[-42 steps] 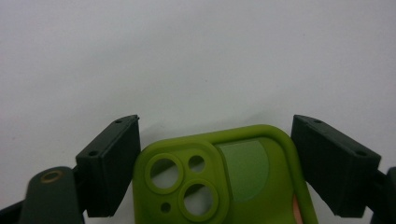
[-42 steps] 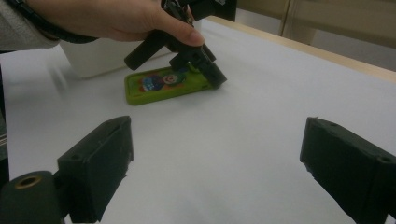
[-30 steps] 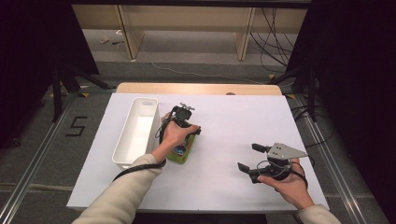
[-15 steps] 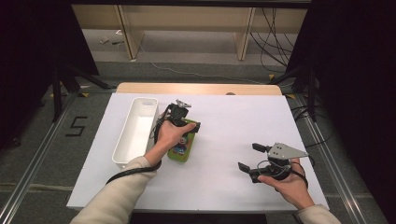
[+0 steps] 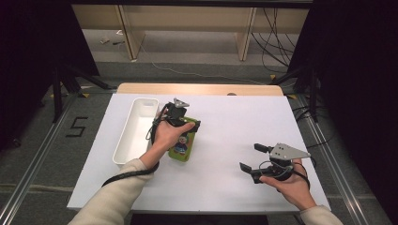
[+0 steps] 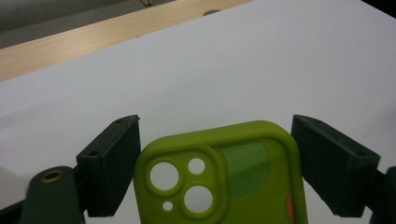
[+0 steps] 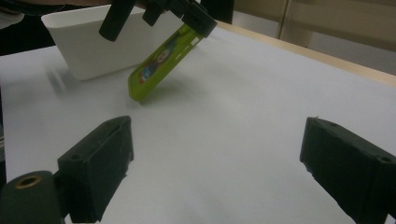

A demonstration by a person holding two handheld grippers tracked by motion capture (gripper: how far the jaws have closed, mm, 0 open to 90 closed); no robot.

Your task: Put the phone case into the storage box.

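We work at a white table [image 5: 225, 183], with a white bin [image 5: 133, 131] lying along its left side. Just right of the bin, our left claw [image 6: 215, 163] is clenched on a green phone case [image 5: 180, 146], gripping its camera end across the width, a jaw pressed to each side edge. In the right claw view the case [image 7: 159, 65] hangs tilted, its top end raised in the claw and its bottom corner at or just above the table, right beside the bin [image 7: 88, 46].

We judge the step in hand to be the lift: the case is grasped and coming off the table, not yet carried anywhere. The bin next to it looks like the likely goal. The next move then calls for raising the case until its low end clears the bin's rim, swinging it left over the opening, and letting go only once it sits inside.

Our right claw [image 7: 215, 172] rests released near the table's right front, jaws wide apart with nothing between them, well away from the case.
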